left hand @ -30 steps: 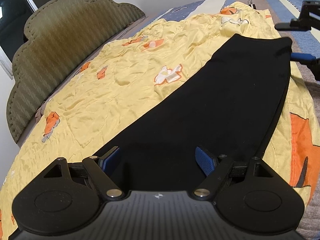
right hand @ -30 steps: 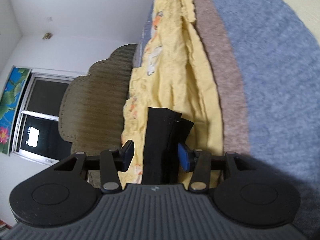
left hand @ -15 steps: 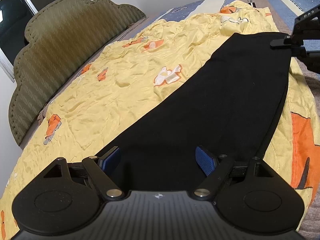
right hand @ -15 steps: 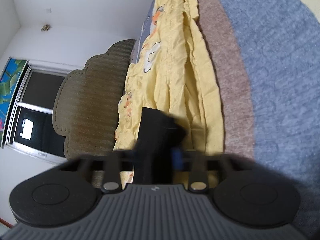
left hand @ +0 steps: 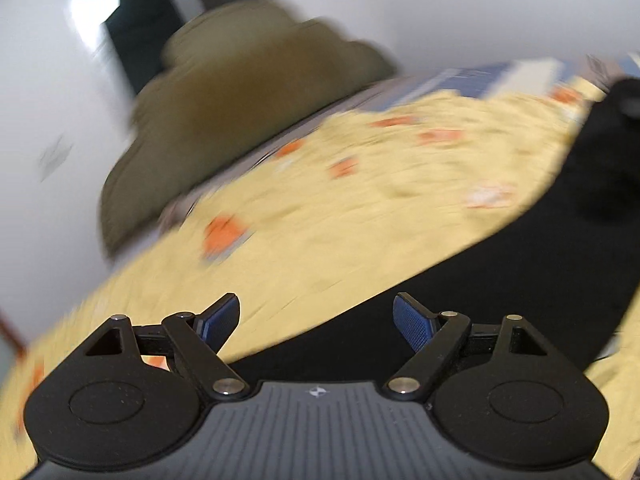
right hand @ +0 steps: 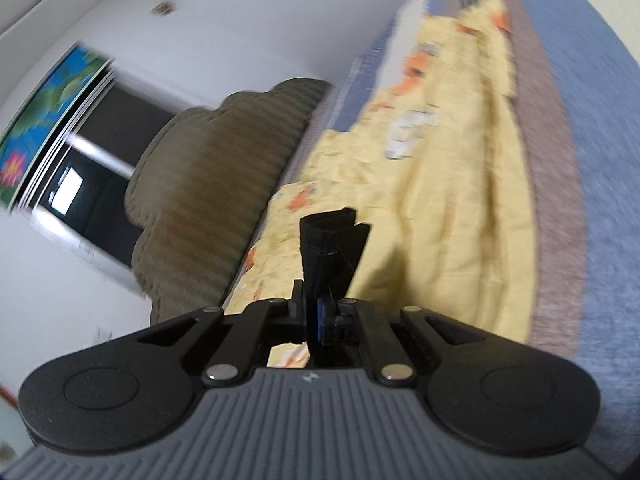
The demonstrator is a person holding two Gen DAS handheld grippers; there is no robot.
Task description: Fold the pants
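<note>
The black pants (left hand: pixel 520 280) lie lengthwise on the yellow bedspread (left hand: pixel 340 208), running from my left gripper toward the far right. My left gripper (left hand: pixel 316 324) is open and empty, its blue pads (left hand: pixel 412 326) just above the near end of the pants. In the right wrist view my right gripper (right hand: pixel 312 316) is shut on a bunched end of the black pants (right hand: pixel 332 248), and holds it up off the bedspread (right hand: pixel 440 240). Both views are blurred.
An olive padded headboard (left hand: pixel 240 120) stands at the bed's far left, also in the right wrist view (right hand: pixel 216 184). A dark window (right hand: pixel 76 196) is in the white wall. A blue and brown striped blanket (right hand: pixel 580 200) lies beside the bedspread.
My right gripper closed on the far end of the pants and lifted it. My left gripper stayed open and swung, tilting its view up toward the headboard.
</note>
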